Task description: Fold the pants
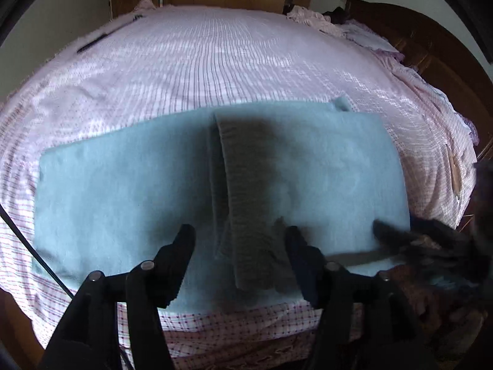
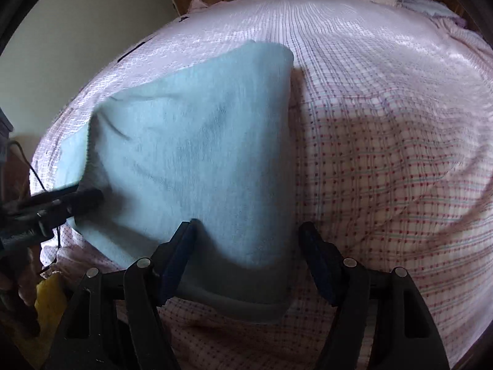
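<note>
We see both wrist views angled steeply down, close over the bed's (image 1: 215, 61) near edge; they share the light blue pants (image 1: 123, 185) and checked bedspread (image 2: 385, 154).

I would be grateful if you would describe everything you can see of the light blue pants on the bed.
The pants are pale blue-green, of soft fleecy-looking cloth, folded into a long flat band lying across the pink checked bedspread near its front edge. A ribbed grey-green band, perhaps the waistband, crosses the middle. The left gripper stands open astride that band; the right gripper stands open over one end of the pants. Whether either one touches the cloth is unclear.
</note>
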